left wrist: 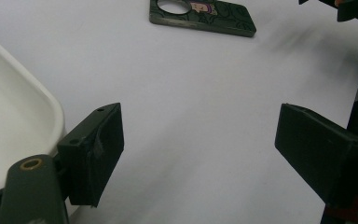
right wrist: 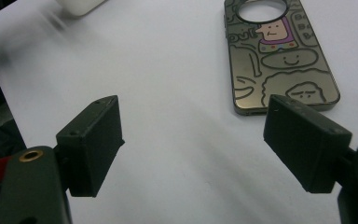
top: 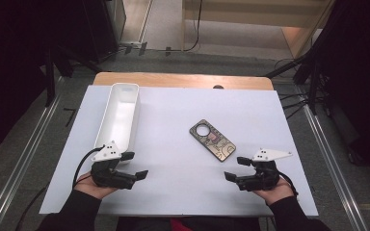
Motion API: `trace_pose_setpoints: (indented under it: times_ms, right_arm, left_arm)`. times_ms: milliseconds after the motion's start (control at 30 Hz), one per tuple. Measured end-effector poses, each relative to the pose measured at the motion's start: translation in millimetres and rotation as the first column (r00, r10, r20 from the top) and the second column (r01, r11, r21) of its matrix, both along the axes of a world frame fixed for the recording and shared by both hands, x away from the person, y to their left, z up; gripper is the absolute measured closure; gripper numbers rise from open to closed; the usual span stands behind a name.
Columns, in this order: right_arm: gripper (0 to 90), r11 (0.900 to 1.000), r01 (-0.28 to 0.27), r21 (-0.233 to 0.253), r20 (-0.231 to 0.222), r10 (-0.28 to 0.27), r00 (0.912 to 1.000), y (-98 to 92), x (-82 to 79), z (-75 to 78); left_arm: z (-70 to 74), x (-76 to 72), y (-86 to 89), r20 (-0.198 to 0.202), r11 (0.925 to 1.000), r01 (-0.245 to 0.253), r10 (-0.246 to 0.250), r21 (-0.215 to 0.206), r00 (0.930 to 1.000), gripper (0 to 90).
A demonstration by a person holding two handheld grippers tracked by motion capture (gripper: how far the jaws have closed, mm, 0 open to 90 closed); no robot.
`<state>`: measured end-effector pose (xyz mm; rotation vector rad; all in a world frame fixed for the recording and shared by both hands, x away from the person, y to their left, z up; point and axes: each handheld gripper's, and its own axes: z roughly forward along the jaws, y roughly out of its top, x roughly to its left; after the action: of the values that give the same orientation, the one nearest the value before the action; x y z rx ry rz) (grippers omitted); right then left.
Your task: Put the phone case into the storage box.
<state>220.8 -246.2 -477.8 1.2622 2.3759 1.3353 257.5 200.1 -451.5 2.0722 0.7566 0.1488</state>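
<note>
While both hands rest low on the white sheet (top: 183,192) in the high view, the left gripper (top: 136,165) sits at the near left and the right gripper (top: 236,169) at the near right, their tips turned toward each other and well apart. Each one's jaws stand apart with nothing between them. A phone case (top: 213,140) lies flat on the sheet, a little right of centre, its round camera cut-out at the far end; it is near the right gripper and not touching it. A long white tray (top: 134,96) lies along the left side of the sheet, its near end just beside the left gripper. The wooden table (top: 173,80) shows as a strip beyond the sheet.

From the left gripper view, the two black jaws are wide open over bare sheet. The tray's rounded corner (left wrist: 51,105) lies close by the left-hand jaw; whether they touch I cannot tell. The phone case (left wrist: 214,18) lies far off at the top, and a dark blurred shape at the top right is probably the right gripper (left wrist: 349,9).

Seen in the right gripper view, the jaws again stand wide apart and empty. The phone case (right wrist: 279,60), printed with cartoon faces, lies ahead, its near corner just past the right-hand jaw. A corner of the tray (right wrist: 79,5) shows at the top left.
</note>
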Motion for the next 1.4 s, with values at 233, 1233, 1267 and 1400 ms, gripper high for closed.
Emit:
trace_pose_setpoints:
  times_ms: [233,1233,1267,1400]
  right_arm:
    - [18.6,1.000,-0.005,-0.002,-0.002,0.005,1.0000,-0.2,-0.3,-0.6]
    - [18.6,1.000,-0.004,0.015,-0.015,0.004,0.9999,0.5,0.6,-1.4]
    - [18.6,1.000,-0.004,0.015,-0.014,0.005,0.9999,0.3,0.9,-1.6]
    - [18.6,1.000,-0.004,0.014,-0.012,0.004,0.9999,0.6,1.4,-1.9]
  left_arm:
    - [0.7,0.8,-0.7,0.005,1.0000,-0.004,0.004,-0.004,1.0000,15.4]
    - [0.9,0.8,-1.0,0.001,0.9994,0.024,-0.024,-0.026,0.9997,16.3]
    - [0.7,1.0,-1.0,-0.001,0.9993,0.024,-0.024,-0.028,0.9997,16.3]
    - [0.9,1.2,-0.6,-0.003,0.9990,0.023,-0.023,-0.037,0.9997,16.3]
